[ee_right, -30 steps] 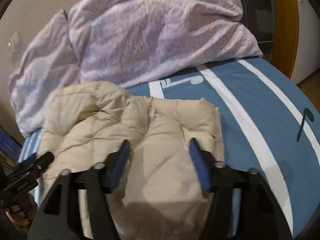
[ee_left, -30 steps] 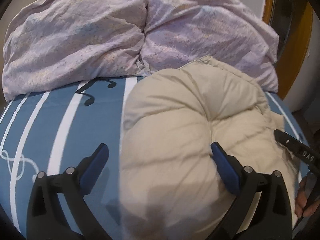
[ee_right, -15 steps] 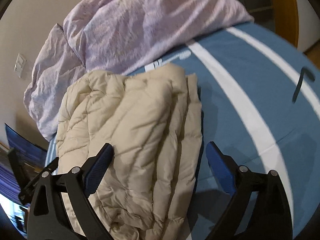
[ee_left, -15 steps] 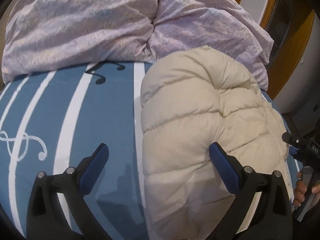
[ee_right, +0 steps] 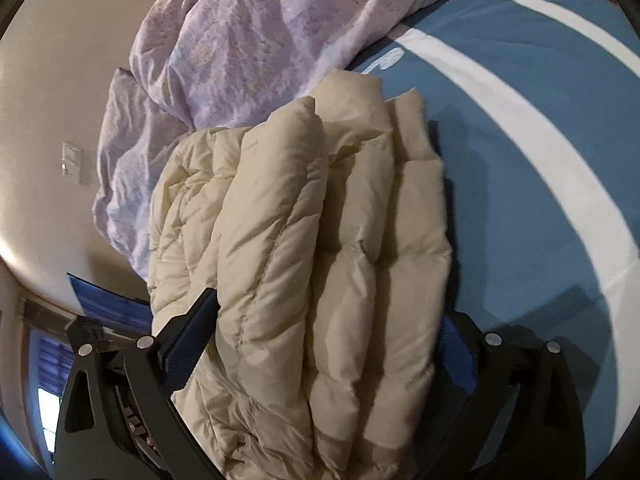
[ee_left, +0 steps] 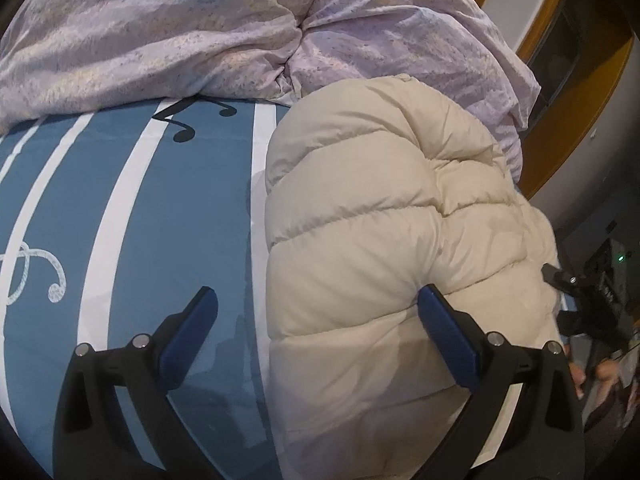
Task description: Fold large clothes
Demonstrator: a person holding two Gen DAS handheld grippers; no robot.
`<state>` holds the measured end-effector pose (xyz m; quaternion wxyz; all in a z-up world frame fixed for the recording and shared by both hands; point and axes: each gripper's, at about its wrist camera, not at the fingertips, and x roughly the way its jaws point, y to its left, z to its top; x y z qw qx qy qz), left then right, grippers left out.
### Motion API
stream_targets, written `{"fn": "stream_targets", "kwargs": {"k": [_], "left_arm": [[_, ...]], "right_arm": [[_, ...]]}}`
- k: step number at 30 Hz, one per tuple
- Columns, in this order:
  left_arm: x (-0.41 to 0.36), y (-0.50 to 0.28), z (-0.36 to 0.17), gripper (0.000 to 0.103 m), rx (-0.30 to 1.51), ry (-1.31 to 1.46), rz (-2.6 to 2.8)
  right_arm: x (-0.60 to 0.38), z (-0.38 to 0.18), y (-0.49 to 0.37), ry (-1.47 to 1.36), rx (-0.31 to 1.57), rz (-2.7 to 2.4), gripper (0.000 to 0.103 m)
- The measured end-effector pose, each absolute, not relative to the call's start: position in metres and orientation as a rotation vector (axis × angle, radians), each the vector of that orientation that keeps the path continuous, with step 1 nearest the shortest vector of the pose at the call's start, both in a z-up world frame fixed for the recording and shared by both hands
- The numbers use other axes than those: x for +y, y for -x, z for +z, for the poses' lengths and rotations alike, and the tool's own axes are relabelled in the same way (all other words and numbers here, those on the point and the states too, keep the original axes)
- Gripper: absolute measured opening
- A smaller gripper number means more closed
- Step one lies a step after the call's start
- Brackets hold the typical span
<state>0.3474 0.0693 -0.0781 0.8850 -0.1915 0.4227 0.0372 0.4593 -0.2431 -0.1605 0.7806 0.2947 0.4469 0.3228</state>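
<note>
A beige quilted puffer jacket [ee_left: 380, 240] lies bundled on the blue bed sheet [ee_left: 140, 220]; it also fills the middle of the right wrist view [ee_right: 304, 260]. My left gripper [ee_left: 316, 312] is open, its right finger [ee_left: 444, 328] pressed against the jacket's side and its left finger [ee_left: 188, 328] over the sheet. My right gripper [ee_right: 324, 328] is open wide, with the folded jacket lying between its two fingers. The right gripper's body shows at the right edge of the left wrist view [ee_left: 580, 292].
A crumpled lilac duvet [ee_left: 240, 28] is heaped at the far side of the bed, touching the jacket; it also shows in the right wrist view [ee_right: 260, 32]. The sheet has white stripes and music notes [ee_left: 180, 120]. A wall with a switch [ee_right: 72, 164] stands on the left.
My right gripper has moved in lower over the jacket, which now lies between its fingers. The left wrist view has shifted slightly; the jacket looks more bundled.
</note>
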Motion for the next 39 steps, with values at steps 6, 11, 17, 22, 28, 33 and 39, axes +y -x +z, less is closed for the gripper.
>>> {"fn": "stream_targets", "kwargs": {"k": [6, 11, 17, 22, 28, 33, 39], "left_arm": [[0.088, -0.348, -0.070, 0.099, 0.862, 0.497, 0.047], [0.101, -0.352, -0.071, 0.099, 0.859, 0.569, 0.013], [0.110, -0.363, -0.087, 0.099, 0.869, 0.704, -0.065], [0.109, -0.377, -0.105, 0.093, 0.883, 0.846, -0.148], [0.096, -0.382, -0.113, 0.067, 0.874, 0.905, -0.195], [0.107, -0.370, -0.101, 0.045, 0.825, 0.926, -0.222], [0.143, -0.336, -0.071, 0.044, 0.708, 0.899, -0.203]], "right_arm": [[-0.233, -0.162, -0.462, -0.654, 0.948, 0.741, 0.072], [-0.244, -0.163, -0.464, -0.729, 0.903, 0.751, 0.039], [-0.245, -0.164, -0.464, -0.723, 0.886, 0.746, 0.033], [-0.246, -0.165, -0.464, -0.723, 0.887, 0.747, 0.033], [-0.245, -0.163, -0.462, -0.745, 0.884, 0.768, 0.031], [-0.236, -0.150, -0.460, -0.740, 0.863, 0.819, 0.028], [-0.186, -0.119, -0.459, -0.683, 0.836, 0.914, 0.028]]}}
